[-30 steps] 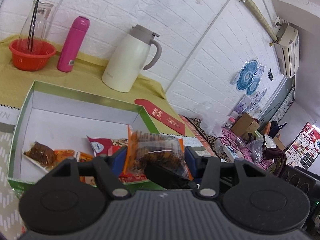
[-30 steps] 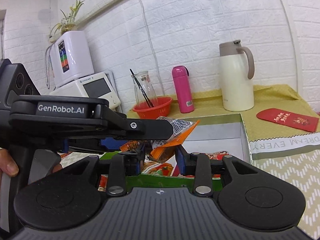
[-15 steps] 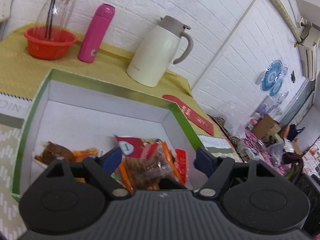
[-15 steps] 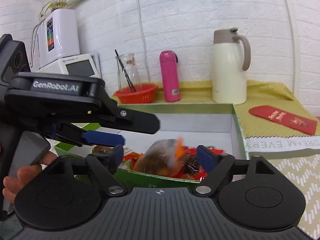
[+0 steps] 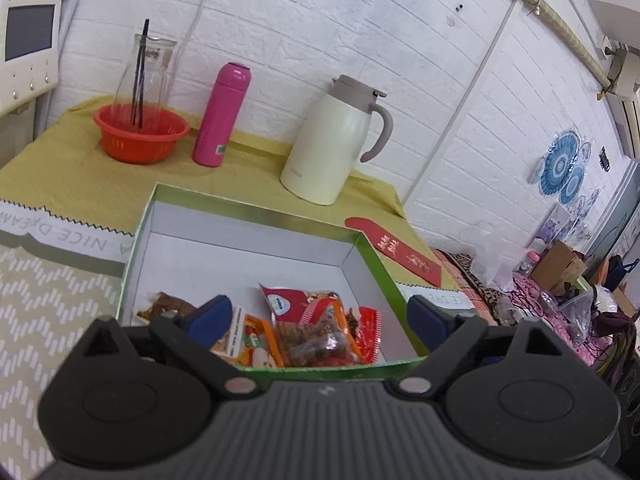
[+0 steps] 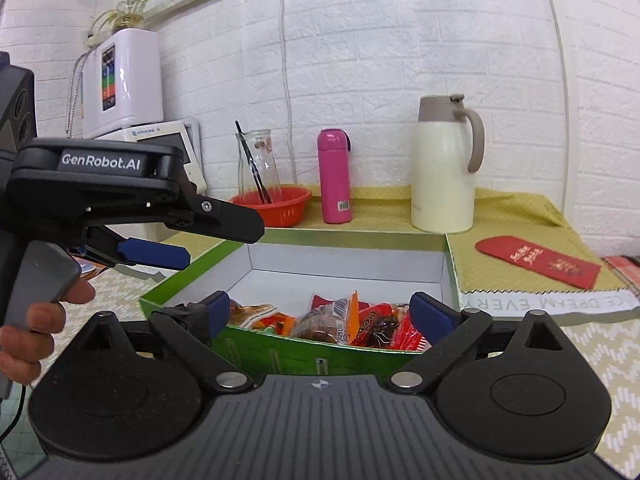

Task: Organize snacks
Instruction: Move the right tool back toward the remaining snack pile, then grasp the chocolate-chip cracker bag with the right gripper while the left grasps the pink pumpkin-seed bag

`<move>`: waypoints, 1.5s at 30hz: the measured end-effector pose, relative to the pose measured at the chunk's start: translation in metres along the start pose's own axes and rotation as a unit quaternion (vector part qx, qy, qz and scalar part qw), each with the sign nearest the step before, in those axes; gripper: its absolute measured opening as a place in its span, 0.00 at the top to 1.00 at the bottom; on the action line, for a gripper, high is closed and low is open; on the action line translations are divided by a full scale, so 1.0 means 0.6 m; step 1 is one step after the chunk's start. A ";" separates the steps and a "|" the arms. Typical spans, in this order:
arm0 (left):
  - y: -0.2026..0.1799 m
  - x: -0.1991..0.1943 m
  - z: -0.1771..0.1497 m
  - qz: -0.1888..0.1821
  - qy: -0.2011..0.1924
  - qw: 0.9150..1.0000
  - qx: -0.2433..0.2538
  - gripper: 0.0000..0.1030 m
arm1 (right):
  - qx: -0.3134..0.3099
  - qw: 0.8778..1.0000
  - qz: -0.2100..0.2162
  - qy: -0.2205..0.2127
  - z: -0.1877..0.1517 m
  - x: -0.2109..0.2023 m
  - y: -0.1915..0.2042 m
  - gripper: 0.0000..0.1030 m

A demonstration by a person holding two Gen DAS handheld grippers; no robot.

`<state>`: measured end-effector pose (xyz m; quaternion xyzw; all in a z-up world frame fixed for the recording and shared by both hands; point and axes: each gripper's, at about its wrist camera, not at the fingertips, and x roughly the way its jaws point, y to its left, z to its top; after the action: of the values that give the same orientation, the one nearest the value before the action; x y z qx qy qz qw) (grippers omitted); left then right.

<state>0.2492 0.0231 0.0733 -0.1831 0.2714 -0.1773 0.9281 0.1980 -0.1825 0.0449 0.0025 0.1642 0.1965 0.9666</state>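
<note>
A green-rimmed white box (image 5: 248, 248) holds several snack packets (image 5: 316, 340) at its near end, also seen in the right wrist view (image 6: 340, 320). An orange-edged clear packet of brown snack (image 5: 312, 344) lies on top of them. My left gripper (image 5: 320, 312) is open and empty just above the box's near edge. It shows from the side in the right wrist view (image 6: 192, 236), at the box's left. My right gripper (image 6: 320, 308) is open and empty before the box's (image 6: 344, 236) near wall.
Behind the box stand a cream thermos jug (image 5: 332, 148), a pink bottle (image 5: 222, 116) and a red bowl (image 5: 140, 132) with a glass carafe. A red envelope (image 5: 396, 252) lies at the box's right. White appliances (image 6: 120, 80) stand at the far left.
My left gripper has opened and let the orange-edged packet fall into the box. It has drawn back and up. My right gripper has also opened wide.
</note>
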 end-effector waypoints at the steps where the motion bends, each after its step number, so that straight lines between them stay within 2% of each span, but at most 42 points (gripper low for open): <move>1: -0.002 -0.013 -0.003 -0.001 0.002 1.000 -0.007 0.14 | -0.004 1.000 -0.002 -0.002 0.001 -0.012 0.005 0.00; 4: -0.009 -0.055 -0.018 0.001 0.008 1.000 -0.018 0.14 | -0.021 1.000 -0.008 -0.009 -0.001 -0.053 0.022 0.00; 10: -0.011 -0.132 -0.085 -0.003 -0.002 1.000 -0.010 0.14 | -0.047 0.999 -0.010 -0.006 -0.037 -0.125 0.052 0.00; 17: 0.022 -0.184 -0.171 0.035 0.003 0.999 -0.031 0.14 | -0.028 0.998 0.005 0.048 -0.099 -0.157 0.075 0.00; 24: 0.048 -0.184 -0.232 0.068 0.039 0.996 -0.035 0.14 | -0.030 0.993 0.047 0.100 -0.140 -0.138 0.113 0.00; 31: 0.066 -0.201 -0.241 0.067 0.023 0.996 -0.049 0.14 | -0.038 0.988 0.057 0.135 -0.149 -0.089 0.146 0.00; 35: 0.073 -0.202 -0.239 0.072 0.019 0.996 -0.047 0.14 | -0.042 0.986 0.038 0.158 -0.151 -0.061 0.160 0.00; 39: 0.074 -0.183 -0.231 0.076 0.028 0.996 -0.037 0.14 | -0.054 0.987 0.028 0.152 -0.151 -0.062 0.161 0.00; 41: 0.073 -0.168 -0.223 0.076 0.030 0.996 -0.025 0.14 | -0.058 0.987 0.027 0.150 -0.151 -0.067 0.158 0.07; 45: 0.072 -0.124 -0.206 0.090 0.043 0.995 0.001 0.14 | -0.060 0.987 0.017 0.151 -0.154 -0.081 0.148 0.06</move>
<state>0.1298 0.0623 -0.0100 -0.1490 0.3260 -0.1011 0.9281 0.0929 -0.1247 -0.0211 -0.0823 0.2963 0.2203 0.9257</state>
